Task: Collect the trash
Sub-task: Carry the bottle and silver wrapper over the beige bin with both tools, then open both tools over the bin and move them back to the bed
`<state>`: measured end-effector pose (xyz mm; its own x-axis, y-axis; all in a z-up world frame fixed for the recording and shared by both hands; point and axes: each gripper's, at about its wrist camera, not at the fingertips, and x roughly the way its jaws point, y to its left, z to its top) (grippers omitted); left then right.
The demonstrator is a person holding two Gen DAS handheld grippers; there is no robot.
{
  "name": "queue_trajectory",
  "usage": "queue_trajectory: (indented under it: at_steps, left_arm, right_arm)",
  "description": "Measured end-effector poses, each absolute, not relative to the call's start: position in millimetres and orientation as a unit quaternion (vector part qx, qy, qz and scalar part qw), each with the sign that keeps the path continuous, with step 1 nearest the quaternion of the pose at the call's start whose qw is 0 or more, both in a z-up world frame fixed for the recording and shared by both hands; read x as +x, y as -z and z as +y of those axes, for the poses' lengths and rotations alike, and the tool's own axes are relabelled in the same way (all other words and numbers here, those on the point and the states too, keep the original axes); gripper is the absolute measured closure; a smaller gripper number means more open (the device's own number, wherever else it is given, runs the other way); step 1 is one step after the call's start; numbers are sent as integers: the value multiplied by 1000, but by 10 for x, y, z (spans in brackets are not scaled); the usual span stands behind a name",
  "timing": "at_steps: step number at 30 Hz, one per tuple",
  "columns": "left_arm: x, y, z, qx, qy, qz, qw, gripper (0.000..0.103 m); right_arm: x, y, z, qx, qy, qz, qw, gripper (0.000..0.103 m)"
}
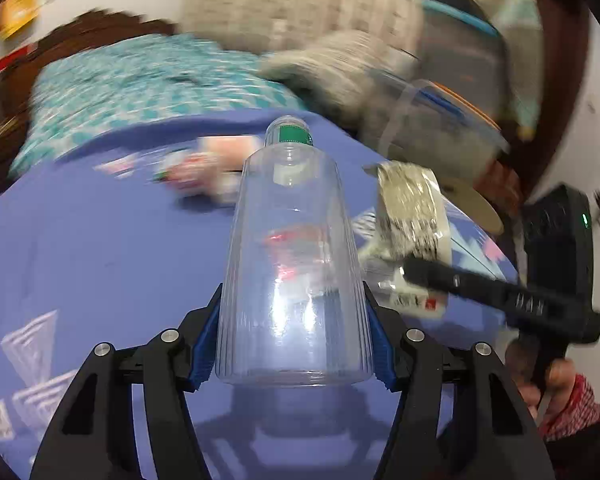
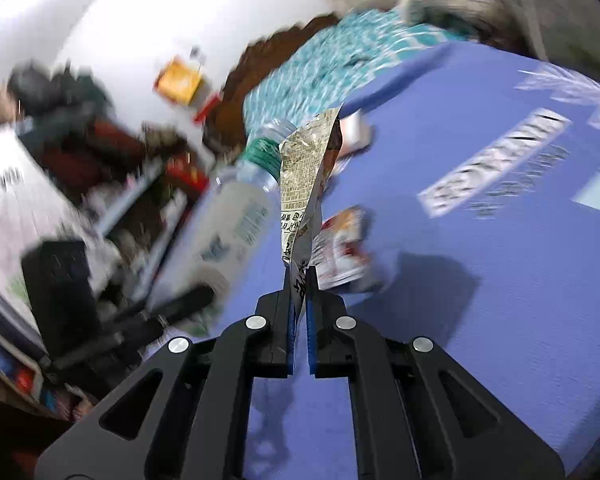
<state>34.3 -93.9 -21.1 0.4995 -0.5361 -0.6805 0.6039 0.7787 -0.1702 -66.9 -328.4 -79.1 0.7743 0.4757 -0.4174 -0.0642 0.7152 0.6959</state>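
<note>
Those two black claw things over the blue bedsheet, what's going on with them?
A person is tidying trash off a bed, working a hand-held gripper in each hand. The left hand-held gripper is clamped around an empty clear plastic bottle with a green label. The right hand-held gripper is shut on a crinkled printed wrapper, held up off the blue bedsheet. At least one more red-and-white wrapper lies on the sheet, not yet collected. The pictures are blurred, and no bin shows.
</note>
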Motion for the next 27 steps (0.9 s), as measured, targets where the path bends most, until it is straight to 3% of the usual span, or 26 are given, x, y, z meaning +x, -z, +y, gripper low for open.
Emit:
queue_trajectory:
  at_steps: [7, 14, 22, 27]
  left_arm:
    - [365, 429, -2074, 137, 395, 397, 817, 45]
    - [439, 659, -2947, 178, 453, 428, 761, 45]
    - [590, 493, -4198, 197, 528, 423, 710, 44]
    - [625, 517, -5120, 240, 545, 410, 690, 43]
  right_arm:
    - [-980, 1096, -4186, 390, -29, 307, 868, 96]
    - [-1224, 1107, -4810, 437, 10, 260, 861, 96]
    - [-1347, 1131, -6151, 489, 126, 204, 839, 96]
    - [-1153, 1181, -6648, 465, 183, 228, 836, 93]
